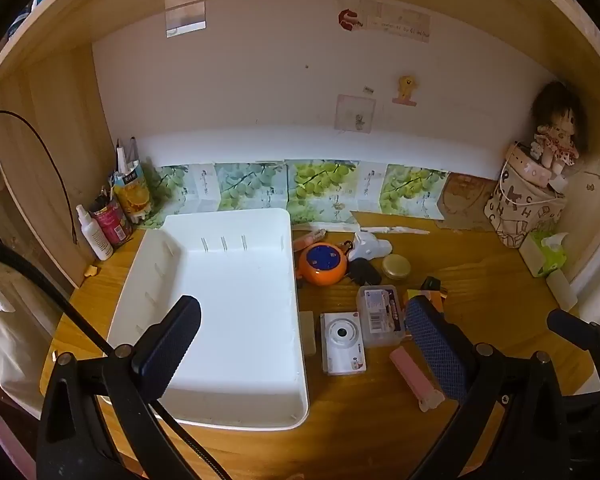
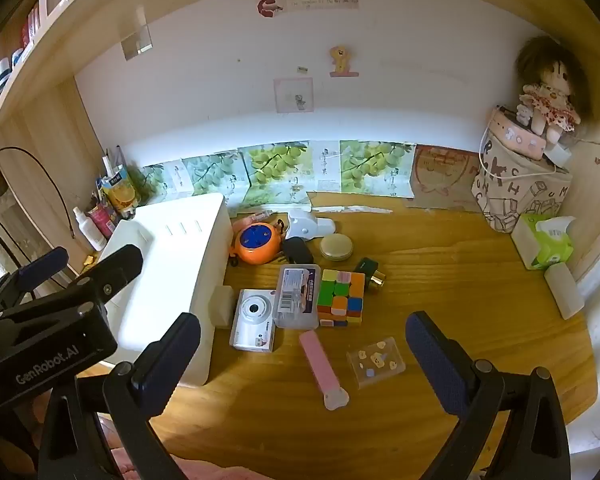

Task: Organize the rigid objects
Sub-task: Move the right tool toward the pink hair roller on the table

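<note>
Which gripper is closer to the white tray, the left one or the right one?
Left. The left gripper hangs open right over the white tray, one finger above its floor. The right gripper is open over the desk beside the tray, above the pink bar.

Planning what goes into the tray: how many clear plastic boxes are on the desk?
2. One labelled clear box lies between the white camera and the puzzle cube; a smaller sticker-filled clear box lies nearer, right of the pink stick. Others may be hidden.

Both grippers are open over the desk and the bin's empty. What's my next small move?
Probably lower the right gripper onto the pink bar: it lies nearest, apart from the other items, beside the empty white bin.
</note>
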Demonstrator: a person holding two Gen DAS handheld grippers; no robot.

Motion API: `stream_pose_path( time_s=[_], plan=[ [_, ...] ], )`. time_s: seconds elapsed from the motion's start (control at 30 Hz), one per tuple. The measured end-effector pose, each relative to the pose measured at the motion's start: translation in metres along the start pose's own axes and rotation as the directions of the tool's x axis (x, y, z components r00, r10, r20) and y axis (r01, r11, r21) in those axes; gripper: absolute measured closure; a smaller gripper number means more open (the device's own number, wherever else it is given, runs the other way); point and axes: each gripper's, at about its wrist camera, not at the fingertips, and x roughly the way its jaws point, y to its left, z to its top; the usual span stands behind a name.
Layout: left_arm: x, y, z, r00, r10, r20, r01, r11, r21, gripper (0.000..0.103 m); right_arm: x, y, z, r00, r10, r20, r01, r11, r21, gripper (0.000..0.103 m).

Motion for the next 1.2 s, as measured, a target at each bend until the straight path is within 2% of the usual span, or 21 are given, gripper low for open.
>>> stream_pose_path(
  time_s=[0.13, 0.4, 0.5, 0.67, 0.87, 0.97, 1.2],
  plan=[
    [-0.002, -0.003, -0.010, 1.000, -0.009, -0.001, 0.009, 1.000, -0.007, 0.001, -0.002, 0.001, 0.001, 1.000, 0.000, -0.009, 0.000, 1.000, -0.001, 0.000],
    [0.003, 0.007, -0.021, 0.994, -0.056, -0.096, 0.050, 0.997, -0.056, 0.001, 0.004, 0.007, -0.014, 0.998, 0.010, -0.054, -0.012, 0.999, -0.033, 0.000],
    [0.006, 0.009, -0.029, 0.988, -0.061, -0.144, 0.049, 0.995, -0.090, 0.001, 0.006, 0.009, -0.016, 0.995, 0.016, -0.101, -0.020, 0.999, -0.038, 0.000],
    [0.012, 0.011, -0.037, 0.975, -0.010, -0.222, -0.012, 0.995, -0.096, 0.001, 0.010, 0.006, -0.023, 0.985, 0.036, -0.167, -0.041, 0.999, -0.024, 0.000],
    [0.012, 0.005, -0.045, 0.969, 0.034, -0.243, -0.054, 0.996, -0.077, 0.001, 0.019, -0.003, -0.034, 0.967, 0.071, -0.244, -0.075, 0.997, -0.006, 0.000],
    [0.014, 0.003, -0.050, 0.962, 0.075, -0.261, -0.096, 0.993, -0.067, 0.005, 0.023, -0.007, -0.037, 0.960, 0.094, -0.265, -0.097, 0.995, 0.004, 0.000],
    [0.013, 0.007, -0.062, 0.944, 0.097, -0.316, -0.137, 0.985, -0.105, 0.006, 0.036, -0.016, -0.044, 0.931, 0.169, -0.324, -0.161, 0.986, 0.051, 0.002]
  ],
)
